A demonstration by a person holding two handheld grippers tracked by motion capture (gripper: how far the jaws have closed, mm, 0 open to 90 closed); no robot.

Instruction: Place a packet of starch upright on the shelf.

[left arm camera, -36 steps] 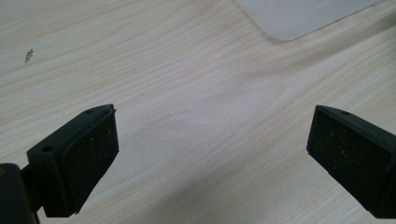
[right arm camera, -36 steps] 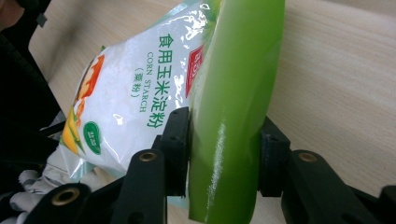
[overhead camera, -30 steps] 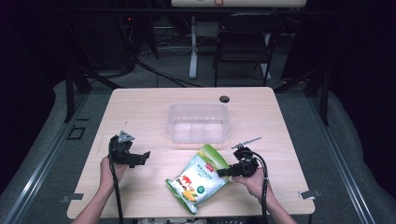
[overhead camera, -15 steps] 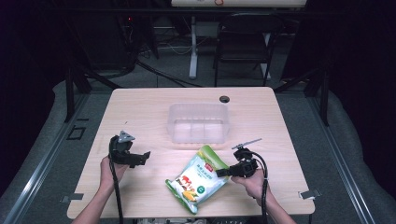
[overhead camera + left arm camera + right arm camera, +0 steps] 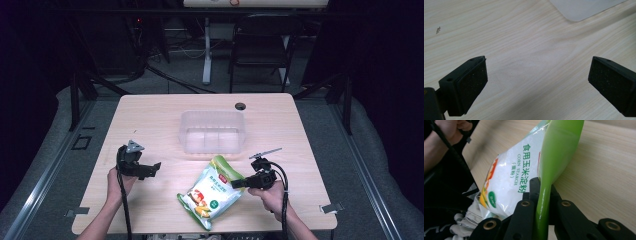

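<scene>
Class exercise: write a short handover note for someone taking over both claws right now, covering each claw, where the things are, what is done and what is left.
Right claw: shut on the green edge of the corn starch bag, which lies on the table's near side.
Left claw: open, holding nothing, over bare wood to the bag's left.
Clear container: mid-table beyond the bag, looks empty.
Done: bag gripped.
Left: probably lift the bag into the container; the left claw is free to steady it.

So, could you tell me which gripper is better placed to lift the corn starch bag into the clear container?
The right gripper: its jaws are shut on the corn starch bag. The left gripper is open over bare table.
</scene>
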